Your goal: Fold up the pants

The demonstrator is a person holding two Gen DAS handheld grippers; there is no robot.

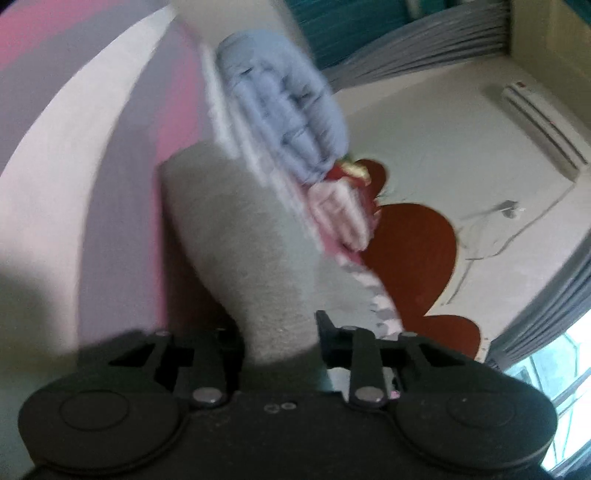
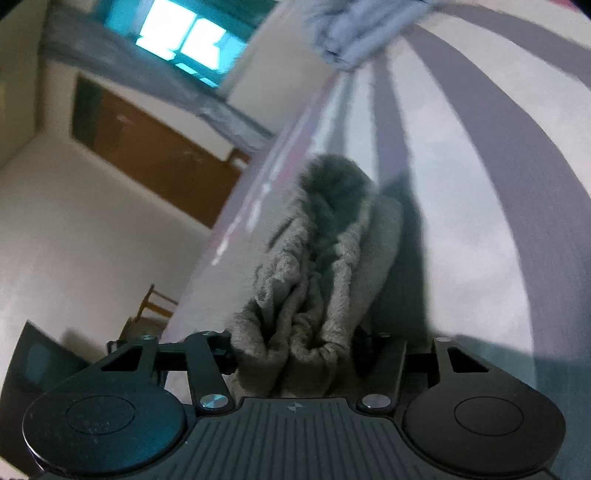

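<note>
The grey pants (image 1: 236, 236) run forward from my left gripper (image 1: 280, 343), which is shut on their cloth; the fabric fills the gap between the jaws and hides the fingertips. In the right wrist view the same grey pants (image 2: 317, 273) bunch in thick folds between the jaws of my right gripper (image 2: 295, 354), which is shut on them. The cloth hangs lifted over a bed sheet with pink, white and mauve stripes (image 1: 92, 147). Both views are blurred by motion.
A stack of folded clothes, light blue (image 1: 280, 110) over pink-and-white (image 1: 343, 214), lies on the bed beyond the pants. A light blue garment (image 2: 354, 26) shows at the top of the right view. Reddish-brown shape (image 1: 413, 258), wall air conditioner (image 1: 543, 122), wooden door (image 2: 155, 158) and curtains surround.
</note>
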